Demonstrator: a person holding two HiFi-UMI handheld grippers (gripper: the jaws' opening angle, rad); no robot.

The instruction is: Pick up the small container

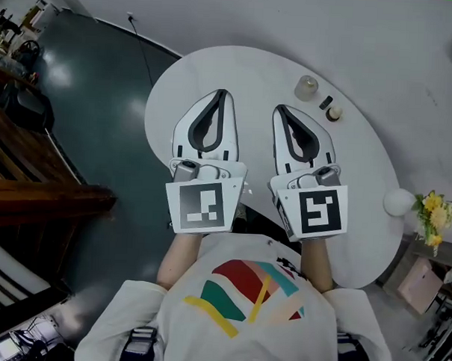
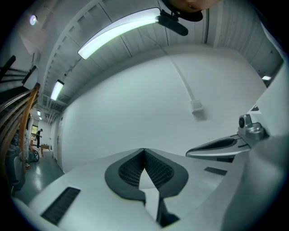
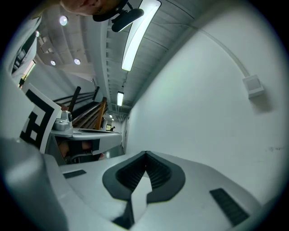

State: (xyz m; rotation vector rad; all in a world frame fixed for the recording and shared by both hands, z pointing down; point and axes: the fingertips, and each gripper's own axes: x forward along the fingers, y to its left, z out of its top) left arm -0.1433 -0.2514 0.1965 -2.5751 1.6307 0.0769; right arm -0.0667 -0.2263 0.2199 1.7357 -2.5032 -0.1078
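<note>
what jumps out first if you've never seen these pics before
Two big white grippers fill the middle of the head view: the left gripper and the right gripper, side by side over the curved white table, both with jaws shut on nothing. Beyond the right one, near the table's far edge, stands the small container. Yellow flowers stand off the table's right side.

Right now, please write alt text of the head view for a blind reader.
A person holds the left tool and right tool, both shut and empty, side by side over a white table. A small jar stands beyond the right tool.
</note>
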